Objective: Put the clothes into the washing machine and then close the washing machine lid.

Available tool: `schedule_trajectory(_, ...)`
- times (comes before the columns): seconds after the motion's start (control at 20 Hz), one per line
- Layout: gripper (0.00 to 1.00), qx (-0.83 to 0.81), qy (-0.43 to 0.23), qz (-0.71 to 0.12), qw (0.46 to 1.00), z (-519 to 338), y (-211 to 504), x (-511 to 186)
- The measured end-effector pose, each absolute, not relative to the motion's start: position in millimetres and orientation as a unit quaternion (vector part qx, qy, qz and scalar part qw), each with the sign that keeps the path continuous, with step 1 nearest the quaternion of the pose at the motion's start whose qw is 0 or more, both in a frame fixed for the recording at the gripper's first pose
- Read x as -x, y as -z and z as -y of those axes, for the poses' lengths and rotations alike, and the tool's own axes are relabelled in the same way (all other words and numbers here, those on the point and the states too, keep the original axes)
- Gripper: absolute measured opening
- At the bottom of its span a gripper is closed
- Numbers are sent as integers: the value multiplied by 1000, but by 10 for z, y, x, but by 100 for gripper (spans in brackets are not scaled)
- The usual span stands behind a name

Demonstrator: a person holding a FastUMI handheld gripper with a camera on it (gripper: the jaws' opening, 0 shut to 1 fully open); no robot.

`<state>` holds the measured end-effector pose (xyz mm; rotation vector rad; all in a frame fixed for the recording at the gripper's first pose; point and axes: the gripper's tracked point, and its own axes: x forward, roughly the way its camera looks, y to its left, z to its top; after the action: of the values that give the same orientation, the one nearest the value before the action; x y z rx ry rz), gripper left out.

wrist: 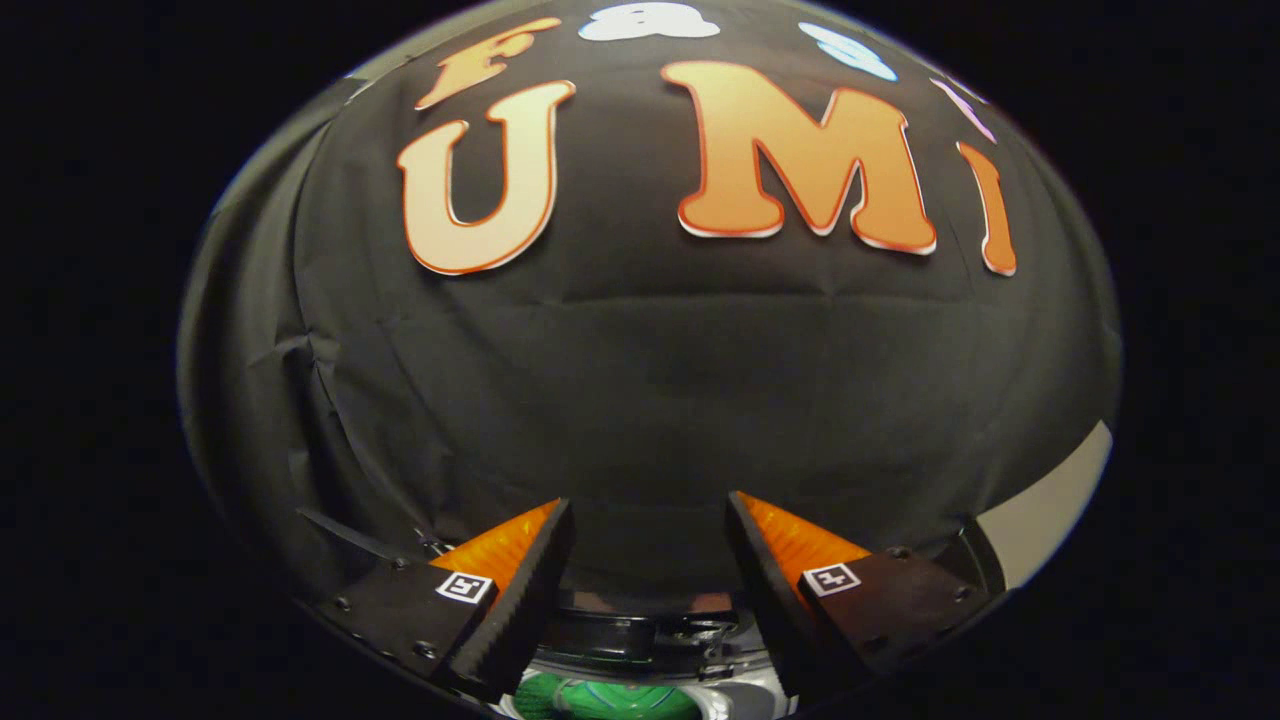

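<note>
Washing machine [640, 640], a dark rim glimpsed low between the 2 fingers with something green, perhaps clothes, just beneath: gripper [650, 545] raised toward the booth wall, jaws spread and empty, so tilting down first seems wise.

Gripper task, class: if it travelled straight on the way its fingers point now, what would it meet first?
Probably the black cloth wall, which faces the open gripper; nothing shows between. The washing machine rim lies low between the fingers, seemingly below that line, though depth is unclear.

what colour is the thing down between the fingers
Green, on the round thing low between the open gripper fingers, gripper view.
</note>
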<state>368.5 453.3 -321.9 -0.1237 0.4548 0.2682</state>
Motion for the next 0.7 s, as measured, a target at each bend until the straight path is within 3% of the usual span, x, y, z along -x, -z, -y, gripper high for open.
schedule_trajectory(0.7,99,47,-146,-167,974,-4296,3141,-2703)
